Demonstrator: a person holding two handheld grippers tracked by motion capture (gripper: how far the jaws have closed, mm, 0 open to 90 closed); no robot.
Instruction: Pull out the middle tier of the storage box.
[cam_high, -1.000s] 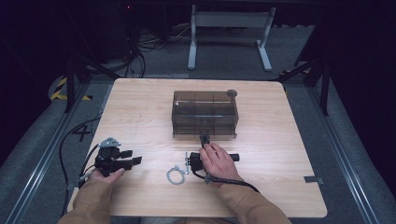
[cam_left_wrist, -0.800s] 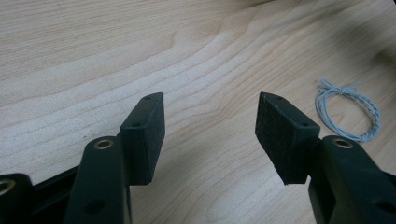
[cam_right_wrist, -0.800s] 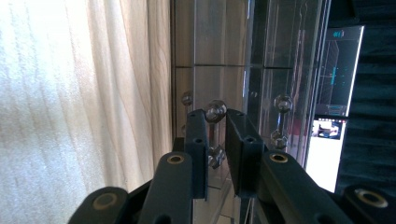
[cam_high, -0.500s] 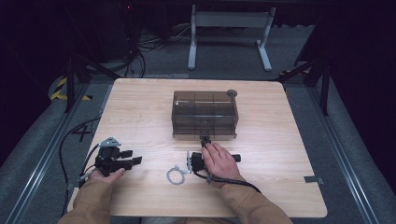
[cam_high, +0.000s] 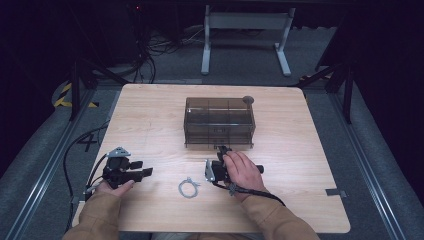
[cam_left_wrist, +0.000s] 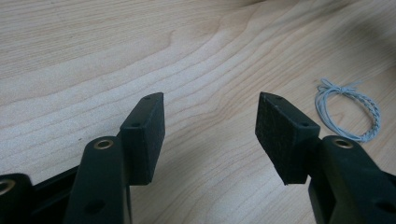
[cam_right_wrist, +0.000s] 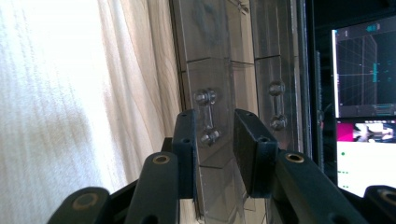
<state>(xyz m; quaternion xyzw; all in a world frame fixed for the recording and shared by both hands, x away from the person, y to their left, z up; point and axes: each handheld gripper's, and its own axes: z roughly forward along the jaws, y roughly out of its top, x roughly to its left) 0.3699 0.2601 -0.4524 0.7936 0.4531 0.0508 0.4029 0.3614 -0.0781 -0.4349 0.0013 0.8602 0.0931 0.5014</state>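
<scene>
While rolled onto its side at the foot of the smoked plastic drawer box (cam_high: 220, 122), right gripper (cam_right_wrist: 215, 121) straddling a small clear drawer handle (cam_right_wrist: 208, 116), one black pad on either side, placed to catch the bar on a squeeze. Jaws just opened wider, standing apart and seemingly clear of the handle between them; nothing clamped. Wrist turned that way, by the look of it, to take a level bar from above and below. A twin handle (cam_right_wrist: 276, 105) just beside, untouched. Box itself standing mid-table (cam_high: 310, 150), drawers apparently flush and closed.

Nearer the person's edge, left gripper (cam_high: 145, 168) resting low over the wood, pads wide apart and empty, seemingly parked out of the working gripper's way. Between the two grippers, a thin grey wire loop (cam_high: 188, 187) lying flat on the table, near the left gripper yet touching neither tool. Possibly meant for a drawer, though only a guess.
</scene>
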